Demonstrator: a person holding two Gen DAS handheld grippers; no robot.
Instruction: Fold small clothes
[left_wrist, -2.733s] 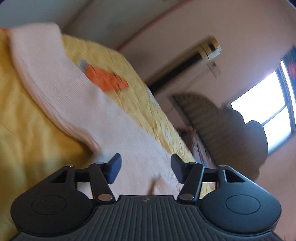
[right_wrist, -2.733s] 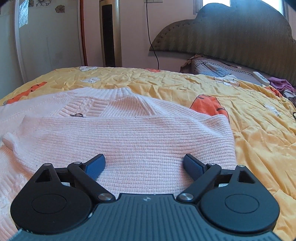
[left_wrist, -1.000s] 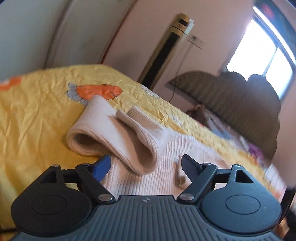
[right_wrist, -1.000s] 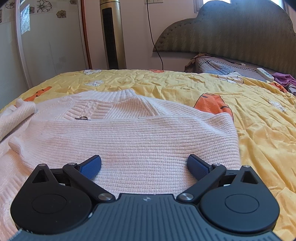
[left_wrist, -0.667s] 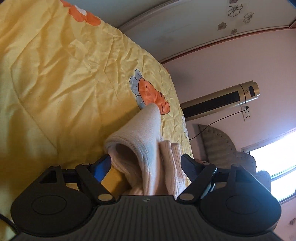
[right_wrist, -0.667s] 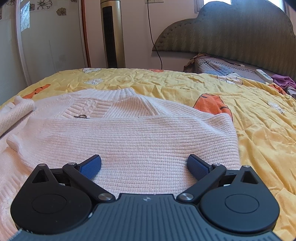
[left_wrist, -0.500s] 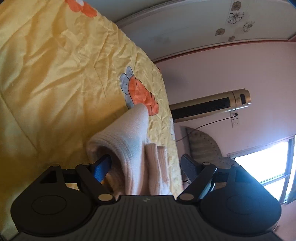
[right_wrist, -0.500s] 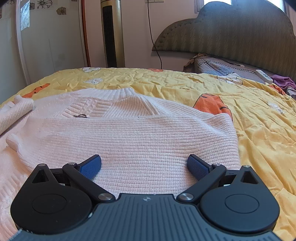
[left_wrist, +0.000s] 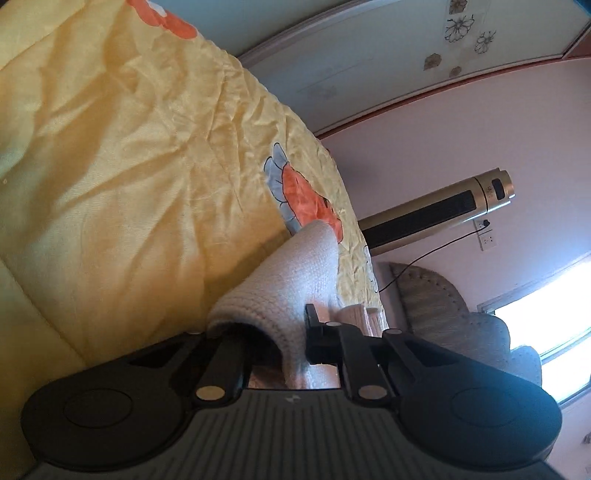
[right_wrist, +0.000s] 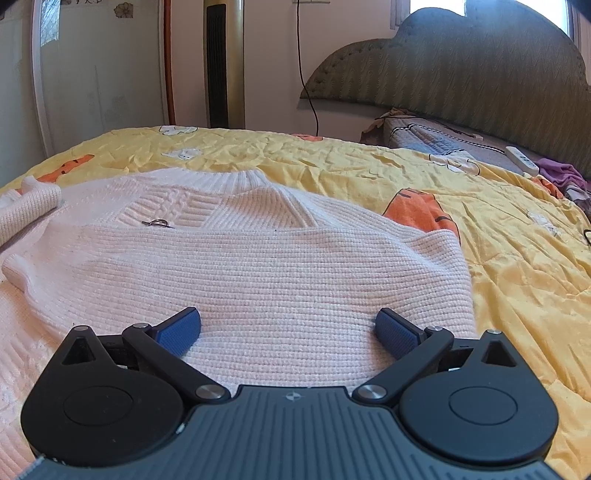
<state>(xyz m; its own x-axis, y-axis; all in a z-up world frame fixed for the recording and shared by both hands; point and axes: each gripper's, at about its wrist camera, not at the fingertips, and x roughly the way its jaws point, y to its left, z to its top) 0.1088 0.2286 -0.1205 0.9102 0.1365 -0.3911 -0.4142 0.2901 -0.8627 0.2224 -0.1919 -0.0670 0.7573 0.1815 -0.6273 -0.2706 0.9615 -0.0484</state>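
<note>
One sleeve cuff (left_wrist: 284, 295) pinched in left hand-held gripper (left_wrist: 291, 339)

left gripper (left_wrist: 291, 339): black linkage arms, silver pivot screws, two round black housings at 7 and 5 o'clock
right gripper (right_wrist: 288, 328): same black frame, blue ribbed pads (right_wrist: 177, 334)
base plates: grey, ridged, small star-shaped mark at centre top

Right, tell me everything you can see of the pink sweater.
The pink sweater is a ribbed knit lying on the yellow quilt, its bottom part folded up over the chest. Its collar points away, and a small metal ring sits near it. The left gripper is shut on one sleeve cuff; the right gripper hovers open over the fold.
</note>
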